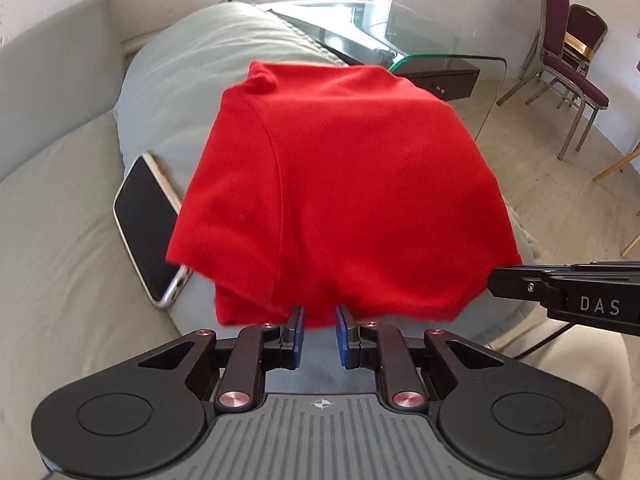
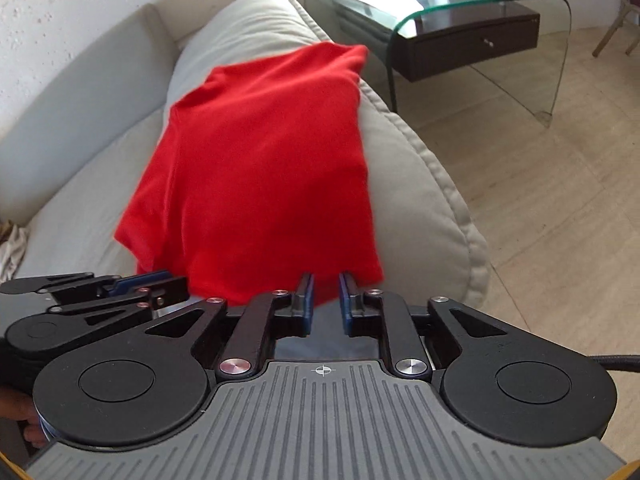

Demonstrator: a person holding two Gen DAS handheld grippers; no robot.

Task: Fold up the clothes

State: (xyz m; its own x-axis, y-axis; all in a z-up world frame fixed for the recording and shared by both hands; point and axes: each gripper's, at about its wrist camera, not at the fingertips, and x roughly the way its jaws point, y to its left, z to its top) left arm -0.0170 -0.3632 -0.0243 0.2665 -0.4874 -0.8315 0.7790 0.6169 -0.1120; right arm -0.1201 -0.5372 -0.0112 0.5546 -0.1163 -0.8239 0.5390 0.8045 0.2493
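A folded red shirt (image 1: 336,184) lies on a grey cushion (image 1: 192,72) on the sofa; it also shows in the right wrist view (image 2: 264,168). My left gripper (image 1: 320,318) is at the shirt's near edge, its blue pads slightly apart with the edge between them. My right gripper (image 2: 325,280) is at the near right corner of the shirt, pads also a little apart around the hem. Each gripper shows in the other's view: the right one (image 1: 560,292), the left one (image 2: 120,288).
A phone (image 1: 148,228) lies on the sofa, partly under the shirt's left edge. A glass side table (image 2: 480,40) with a dark drawer stands beyond the cushion. Stacked chairs (image 1: 568,64) stand at the right on the tiled floor.
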